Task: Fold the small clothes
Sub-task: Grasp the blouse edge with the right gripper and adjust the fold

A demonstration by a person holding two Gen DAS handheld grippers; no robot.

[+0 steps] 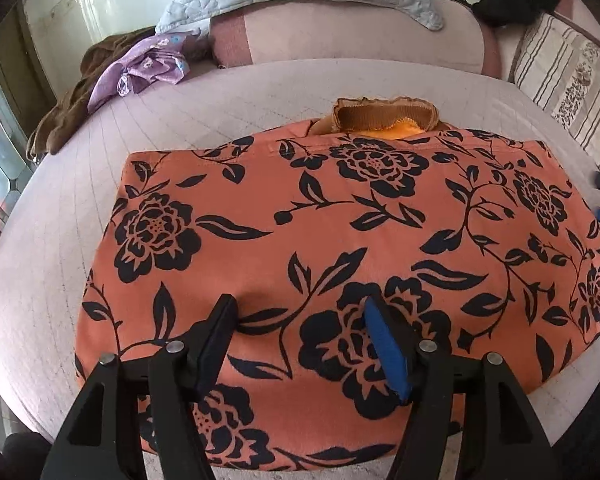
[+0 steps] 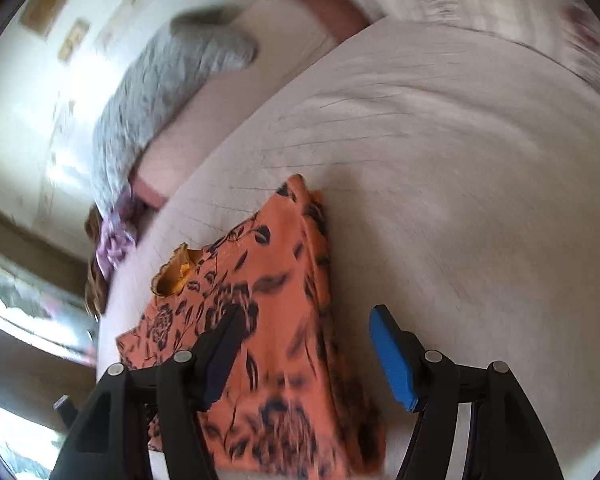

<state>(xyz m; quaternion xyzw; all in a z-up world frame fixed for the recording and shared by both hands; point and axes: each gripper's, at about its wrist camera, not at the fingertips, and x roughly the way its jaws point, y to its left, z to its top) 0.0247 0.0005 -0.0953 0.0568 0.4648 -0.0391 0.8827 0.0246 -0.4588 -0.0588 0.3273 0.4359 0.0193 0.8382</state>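
Both sets of fingers gape empty: left gripper (image 1: 300, 312) sits over the floral garment (image 1: 320, 240) at lower centre of its frame, right gripper (image 2: 304, 320) straddles its right-hand folded edge.

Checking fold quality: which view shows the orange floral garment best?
The left wrist view: the orange floral garment lies sharp and nearly whole. The right wrist view shows it blurred, off to the left and partly hidden by the gripper.

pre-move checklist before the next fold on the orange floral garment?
1. Left gripper open, nothing pinched: ok.
2. Right gripper open, clear of cloth: ok.
3. Orange garment with black flowers lying flat on the pale quilted bedspread: ok.
4. Brown ribbed neckline tucked under the fold: not ok, it sticks out.
5. Folded edges aligned: cannot tell, right wrist view is blurred.
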